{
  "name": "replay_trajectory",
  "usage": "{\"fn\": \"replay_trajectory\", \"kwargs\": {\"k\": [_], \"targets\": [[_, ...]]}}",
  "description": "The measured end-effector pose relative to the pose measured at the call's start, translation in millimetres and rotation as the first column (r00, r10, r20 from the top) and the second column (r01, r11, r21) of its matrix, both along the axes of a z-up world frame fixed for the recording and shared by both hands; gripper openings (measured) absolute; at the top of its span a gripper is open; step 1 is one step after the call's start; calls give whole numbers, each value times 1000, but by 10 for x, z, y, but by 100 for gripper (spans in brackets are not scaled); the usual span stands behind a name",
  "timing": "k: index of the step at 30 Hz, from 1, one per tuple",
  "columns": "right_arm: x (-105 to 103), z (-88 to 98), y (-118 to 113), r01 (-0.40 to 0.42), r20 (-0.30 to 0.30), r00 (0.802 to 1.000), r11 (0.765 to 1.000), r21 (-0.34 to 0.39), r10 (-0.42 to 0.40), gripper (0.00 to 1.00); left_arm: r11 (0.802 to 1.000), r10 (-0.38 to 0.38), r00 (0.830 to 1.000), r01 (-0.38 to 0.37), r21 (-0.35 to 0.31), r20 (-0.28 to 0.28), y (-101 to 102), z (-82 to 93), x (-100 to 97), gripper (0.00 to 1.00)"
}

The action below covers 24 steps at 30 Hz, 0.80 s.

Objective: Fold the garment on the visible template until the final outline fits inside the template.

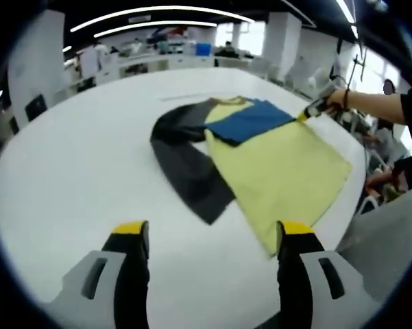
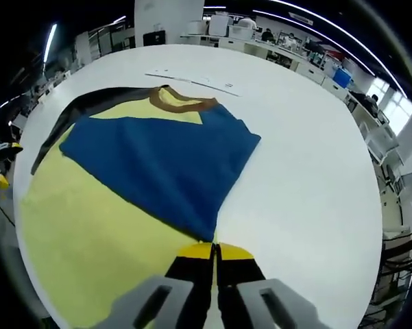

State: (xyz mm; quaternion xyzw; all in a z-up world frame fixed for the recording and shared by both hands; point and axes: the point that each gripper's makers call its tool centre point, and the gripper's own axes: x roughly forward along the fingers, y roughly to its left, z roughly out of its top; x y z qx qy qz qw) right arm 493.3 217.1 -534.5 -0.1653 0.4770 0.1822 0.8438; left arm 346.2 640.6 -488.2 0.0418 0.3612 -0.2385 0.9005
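A long-sleeved shirt lies flat on the white table [image 1: 75, 157]. Its body is yellow [image 1: 281, 164], with a brown collar [image 2: 182, 103]. One sleeve is dark grey [image 1: 192, 164] and stretches out toward me. The blue sleeve [image 2: 158, 157] is folded across the chest. My right gripper [image 2: 214, 251] is shut on the blue sleeve's end, and it also appears at the shirt's far right edge [image 1: 314, 108], held by a hand [image 1: 339, 98]. My left gripper [image 1: 212, 232] hangs open above bare table, short of the shirt's hem. Its yellow tips peek in as the left gripper [image 2: 1, 164].
Faint marks [image 2: 192, 79] lie on the table beyond the collar. A grey chair back [image 1: 387, 233] stands at the table's right edge. Desks, pillars and seated people fill the room behind. Bare table [image 2: 308, 157] spreads right of the blue sleeve.
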Motion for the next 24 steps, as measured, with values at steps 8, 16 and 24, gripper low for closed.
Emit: {"fn": "replay_trajectory", "kwargs": {"k": [8, 16, 24], "targets": [[34, 8, -160, 19, -2, 1000, 1000, -7, -19, 0, 1000, 8, 1000, -8, -17, -9, -128, -50, 107, 60], [56, 10, -225, 23, -3, 1000, 1000, -7, -23, 0, 999, 44, 999, -44, -25, -21, -227, -110, 184, 47], [85, 77, -215, 85, 32, 996, 995, 53, -86, 3, 998, 60, 998, -62, -34, -31, -234, -142, 190, 45]]}}
